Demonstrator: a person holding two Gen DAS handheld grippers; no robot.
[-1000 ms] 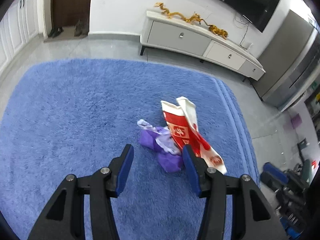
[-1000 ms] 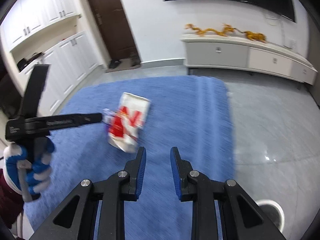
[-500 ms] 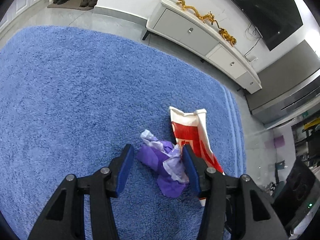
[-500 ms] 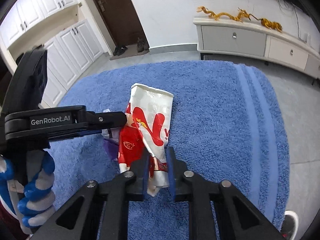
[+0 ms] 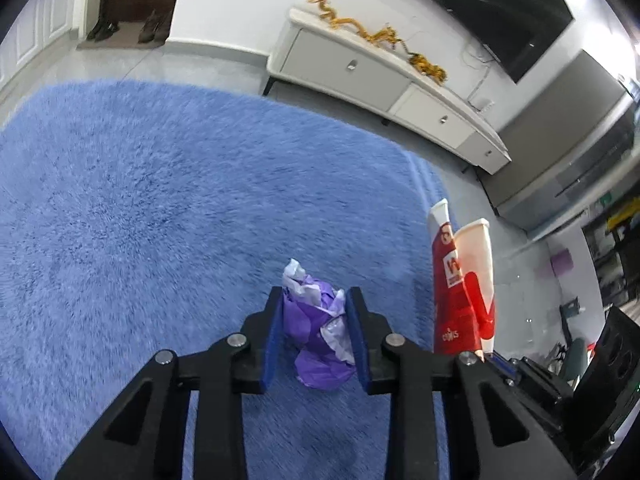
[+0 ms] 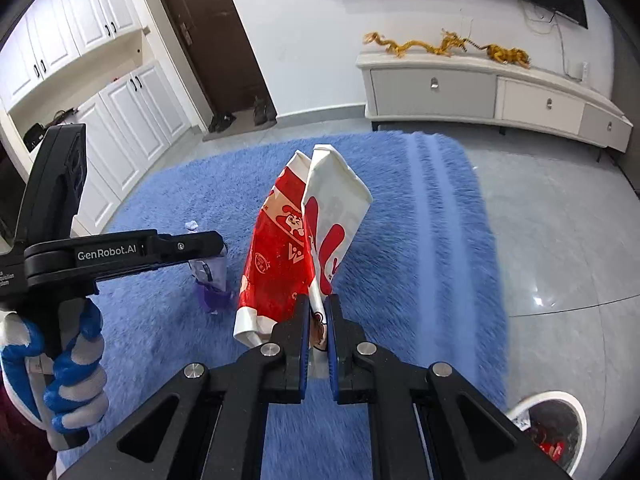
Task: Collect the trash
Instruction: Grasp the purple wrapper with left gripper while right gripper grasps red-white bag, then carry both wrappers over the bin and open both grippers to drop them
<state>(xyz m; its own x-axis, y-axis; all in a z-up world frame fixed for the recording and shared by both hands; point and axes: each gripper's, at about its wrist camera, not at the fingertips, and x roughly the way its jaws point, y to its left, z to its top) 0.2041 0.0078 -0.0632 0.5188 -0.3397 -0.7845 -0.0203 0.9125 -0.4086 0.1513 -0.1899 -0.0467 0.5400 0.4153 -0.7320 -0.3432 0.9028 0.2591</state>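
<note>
The right gripper (image 6: pixel 318 314) has its fingers pressed close together on the lower edge of the red and white paper bag (image 6: pixel 308 236), so the bag stands up from the blue rug (image 6: pixel 420 240) instead of lying flat; I think this low pinch is chosen because the thin folded paper gives a firm place to clamp there. The left gripper (image 5: pixel 314 316) has its fingers narrowed around the crumpled purple wrapper (image 5: pixel 316 332), which sits between the two blue pads and seems to be squeezed by them, just beside the bag. Holding one piece in each gripper probably lets the person carry both away in one trip. At the lower right corner of the right wrist view there is a white trash bin (image 6: pixel 548 424) on the grey floor, near the edge of the rug, with something red already inside; it is likely the place where both pieces must go. I count one bag, one purple wrapper, one bin, and one small white scrap (image 6: pixel 191 225) lying alone on the rug behind the left gripper.
</note>
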